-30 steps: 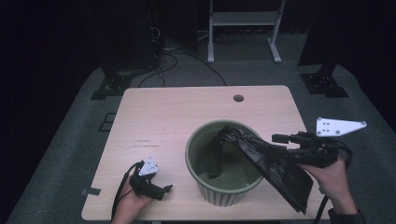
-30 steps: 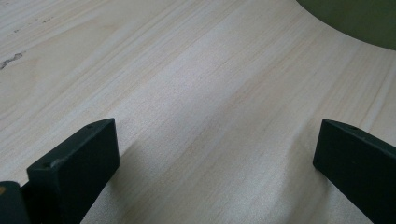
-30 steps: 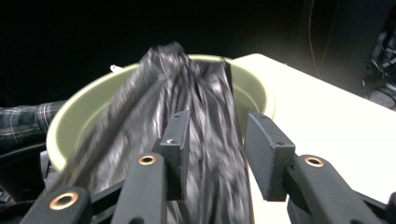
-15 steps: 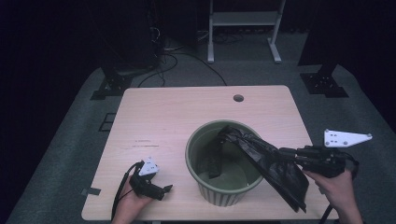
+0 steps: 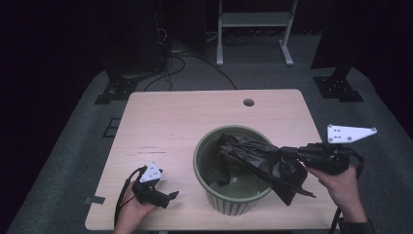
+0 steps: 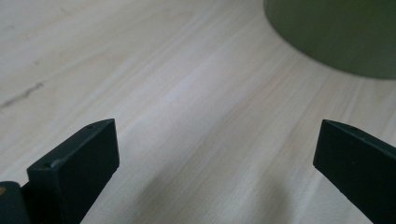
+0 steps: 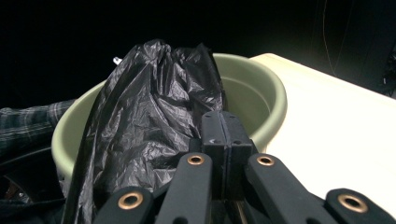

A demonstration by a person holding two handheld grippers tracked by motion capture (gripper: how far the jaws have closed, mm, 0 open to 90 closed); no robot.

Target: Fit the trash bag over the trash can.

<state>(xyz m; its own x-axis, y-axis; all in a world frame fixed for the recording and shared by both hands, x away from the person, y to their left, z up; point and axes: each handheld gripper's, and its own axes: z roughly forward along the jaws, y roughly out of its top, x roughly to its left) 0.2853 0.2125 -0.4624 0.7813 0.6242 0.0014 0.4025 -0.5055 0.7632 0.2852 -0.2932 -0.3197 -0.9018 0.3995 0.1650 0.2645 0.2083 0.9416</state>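
Observation:
A round green bin (image 5: 214, 192) stands on the wooden table (image 5: 195, 122), toward its front. A crumpled black plastic bag (image 5: 263, 161) lies across the bin's right rim, partly inside and partly hanging outside. My right gripper (image 5: 290, 152) reaches in from the right and its jaws have just been closing; they now press together on a fold of the bag (image 7: 149, 116), right gripper (image 7: 226, 135), with the bin (image 7: 261, 93) behind it. My left gripper (image 5: 170, 196) rests near the front left edge, open, left gripper (image 6: 215, 154) over bare wood, the bin's wall (image 6: 336, 32) ahead.
A small round hole (image 5: 249, 103) sits near the table's far edge. Beyond the table are a white stand (image 5: 253, 29) and black stand feet (image 5: 338, 85) on the grey floor. A plaid sleeve (image 7: 28, 121) shows past the bin.
The right gripper's jaws have shut on the bag, and the bag's hanging part is now gathered up shorter. The right hand swung out right and came back. The left gripper kept still.

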